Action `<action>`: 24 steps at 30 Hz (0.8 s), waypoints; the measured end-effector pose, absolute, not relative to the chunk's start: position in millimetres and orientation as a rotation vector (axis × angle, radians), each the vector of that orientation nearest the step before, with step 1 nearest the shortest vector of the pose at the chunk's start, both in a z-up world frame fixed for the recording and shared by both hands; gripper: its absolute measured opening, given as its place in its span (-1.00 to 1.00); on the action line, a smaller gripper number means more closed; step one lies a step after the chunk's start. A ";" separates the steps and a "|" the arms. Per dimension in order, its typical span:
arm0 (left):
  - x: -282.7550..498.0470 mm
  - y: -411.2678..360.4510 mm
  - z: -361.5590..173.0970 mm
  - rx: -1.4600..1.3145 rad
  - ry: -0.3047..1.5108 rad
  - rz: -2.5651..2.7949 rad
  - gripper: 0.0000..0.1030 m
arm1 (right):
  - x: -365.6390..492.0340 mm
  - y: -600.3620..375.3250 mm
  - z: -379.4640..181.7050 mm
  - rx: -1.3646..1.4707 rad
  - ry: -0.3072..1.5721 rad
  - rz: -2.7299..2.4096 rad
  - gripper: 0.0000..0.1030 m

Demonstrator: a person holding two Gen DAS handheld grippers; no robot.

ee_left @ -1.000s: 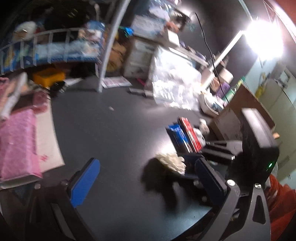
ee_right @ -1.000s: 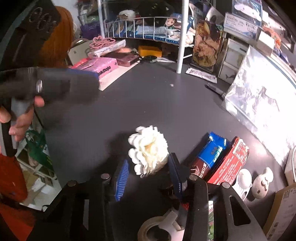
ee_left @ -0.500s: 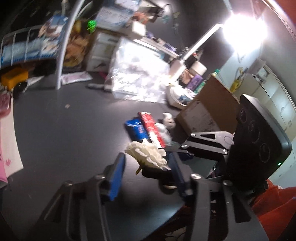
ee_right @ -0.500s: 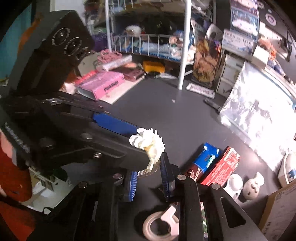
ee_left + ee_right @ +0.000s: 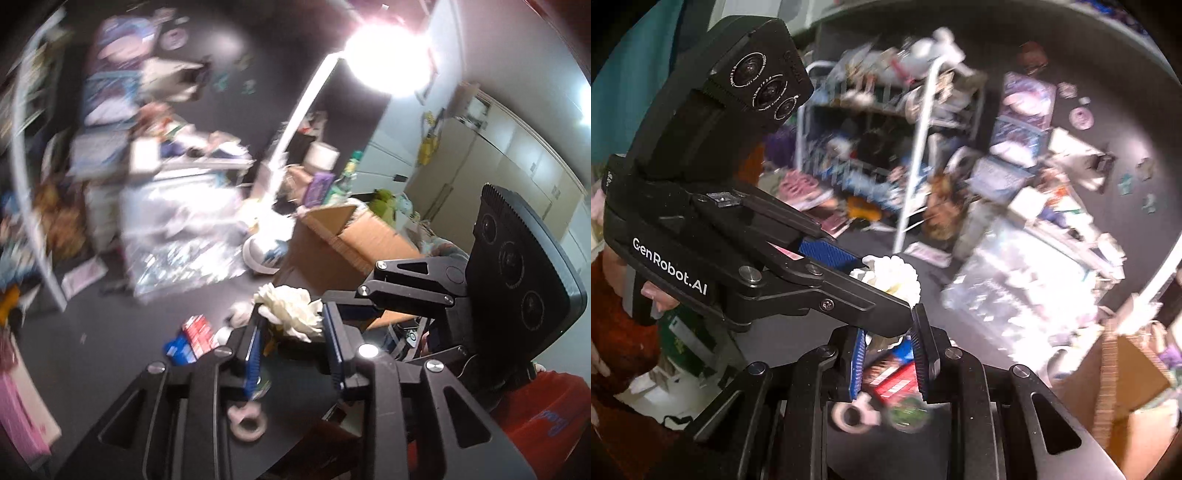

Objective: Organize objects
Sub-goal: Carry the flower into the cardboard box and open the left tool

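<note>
White flower (image 5: 291, 308) sits between both tools' narrowed pads; whose grip holds it, unclear.

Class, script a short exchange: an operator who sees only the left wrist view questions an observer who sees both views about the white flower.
Operator: My pads flank the flower head. Is the right gripper gripping it? I only see its body.
Observer: Yes. The right wrist view shows the right gripper pinching the white flower below its head.
Operator: Who holds the left gripper?
Observer: The person's left hand; bare fingers wrap its handle.
</note>
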State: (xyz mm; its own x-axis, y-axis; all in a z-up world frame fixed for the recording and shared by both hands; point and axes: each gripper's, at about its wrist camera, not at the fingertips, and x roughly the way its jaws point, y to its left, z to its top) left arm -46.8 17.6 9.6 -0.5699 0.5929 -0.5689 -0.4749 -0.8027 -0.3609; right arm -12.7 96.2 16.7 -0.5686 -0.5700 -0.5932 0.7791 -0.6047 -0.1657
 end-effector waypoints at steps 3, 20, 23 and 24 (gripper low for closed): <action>-70.1 49.6 28.2 -0.937 -0.186 2.284 -0.47 | -23.3 123.7 36.6 0.647 0.523 -2.234 -0.65; -175.4 173.4 26.4 -1.203 -0.068 2.081 -0.14 | -107.7 248.1 41.0 1.073 0.446 -2.314 -0.48; -174.3 170.3 31.5 -1.173 -0.063 2.114 0.25 | -113.7 255.4 36.1 1.112 0.451 -2.318 0.51; -175.0 168.7 32.9 -1.168 -0.061 2.122 0.25 | -114.2 256.7 36.0 1.106 0.455 -2.328 0.67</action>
State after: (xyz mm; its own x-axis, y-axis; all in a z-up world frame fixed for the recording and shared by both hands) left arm -175.0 168.7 32.9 -0.3457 0.5976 -0.7234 -0.5553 -0.7518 -0.3557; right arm -114.2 256.7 36.0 -0.5322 -0.3084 -0.7884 0.5824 -0.8093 -0.0766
